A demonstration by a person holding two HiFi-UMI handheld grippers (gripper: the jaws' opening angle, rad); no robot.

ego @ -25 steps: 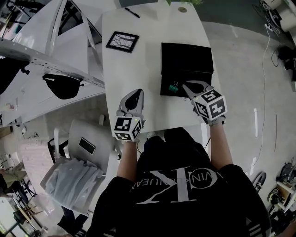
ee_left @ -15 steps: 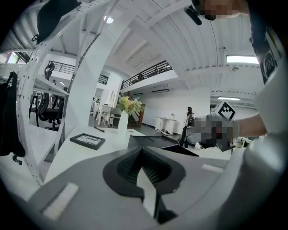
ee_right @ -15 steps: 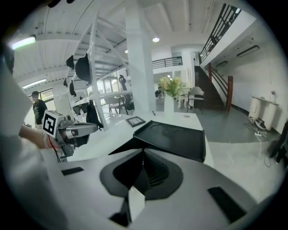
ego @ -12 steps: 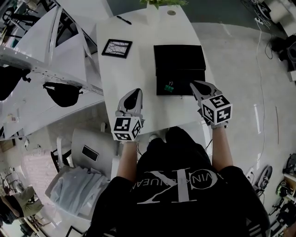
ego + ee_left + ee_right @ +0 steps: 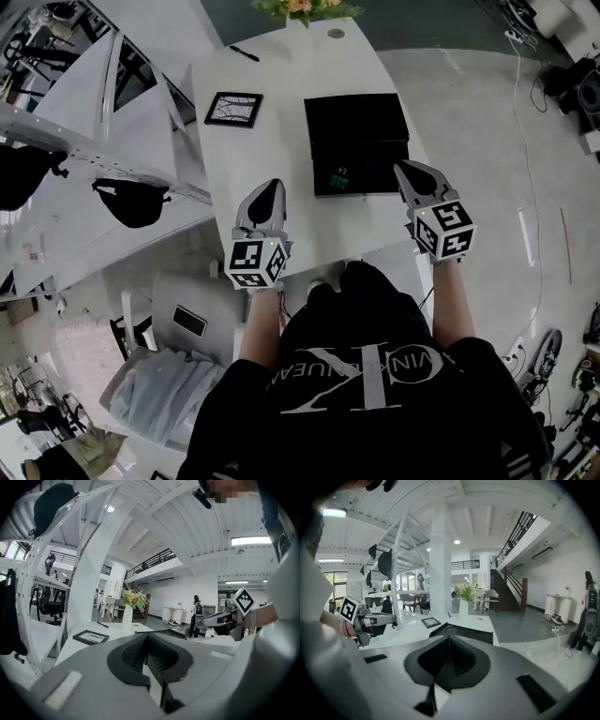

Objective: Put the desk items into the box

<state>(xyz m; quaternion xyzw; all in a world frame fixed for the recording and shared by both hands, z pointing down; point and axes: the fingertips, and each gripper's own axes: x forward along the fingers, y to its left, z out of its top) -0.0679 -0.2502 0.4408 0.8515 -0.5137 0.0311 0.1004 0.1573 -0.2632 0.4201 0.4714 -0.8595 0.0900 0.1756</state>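
Observation:
On the white table lies an open black box, and a green binder clip rests in its near part. A black picture frame lies left of the box, and a black pen lies farther back. My left gripper is shut and empty over the table's near left. By the box's near right corner my right gripper hovers, also shut on nothing. The left gripper view shows the frame and the box ahead. The right gripper view shows the box just beyond its jaws.
A white vase of flowers stands at the table's far edge. White slanted shelving with dark bags runs along the left. A chair holding a phone and clothes stands near left. Grey floor with cables lies to the right.
My right gripper has drawn back to the right, away from the green clip, which stays in the box. The left gripper has hardly moved. The head view has shifted slightly.

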